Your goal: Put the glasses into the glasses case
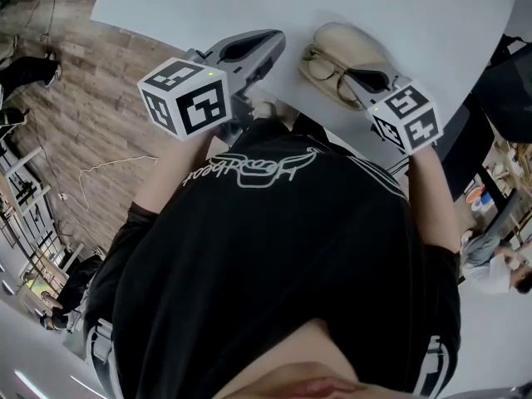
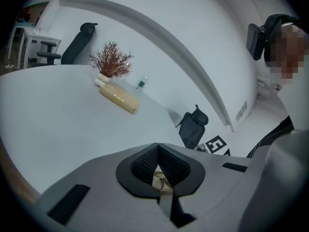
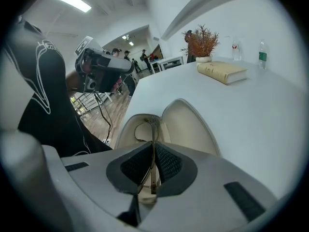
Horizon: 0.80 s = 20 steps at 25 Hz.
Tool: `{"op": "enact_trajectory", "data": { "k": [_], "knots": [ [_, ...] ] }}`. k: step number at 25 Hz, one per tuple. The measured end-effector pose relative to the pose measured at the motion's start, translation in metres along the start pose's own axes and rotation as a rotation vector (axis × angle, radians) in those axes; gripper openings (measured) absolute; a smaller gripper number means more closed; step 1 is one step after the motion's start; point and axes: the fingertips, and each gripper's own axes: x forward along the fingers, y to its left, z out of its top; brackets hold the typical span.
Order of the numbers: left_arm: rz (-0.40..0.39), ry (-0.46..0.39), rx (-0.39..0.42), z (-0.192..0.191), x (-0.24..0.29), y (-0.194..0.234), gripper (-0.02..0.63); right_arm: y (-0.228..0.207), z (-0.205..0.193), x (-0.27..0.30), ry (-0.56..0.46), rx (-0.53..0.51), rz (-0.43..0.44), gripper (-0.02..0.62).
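The right gripper pinches the glasses by their thin frame, with its jaws almost shut. The glasses are down in the bottom half of the open case, which sits on the white table near the edge. The left gripper waits off to the side, apart from the case, with its jaws closed together and nothing in them.

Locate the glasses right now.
Head view, upper right: the glasses are pinched in the jaws of the right gripper, over the near half of the open glasses case on the white table.
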Motion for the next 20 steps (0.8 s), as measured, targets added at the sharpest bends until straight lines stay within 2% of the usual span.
{"op": "enact_trajectory", "data": {
  "k": [20],
  "knots": [
    [-0.026, 0.010, -0.004, 0.0035, 0.0037, 0.0075, 0.006, -0.0059, -0.0033, 0.0074, 0.078, 0.050, -0.037, 0.023]
  ]
}}
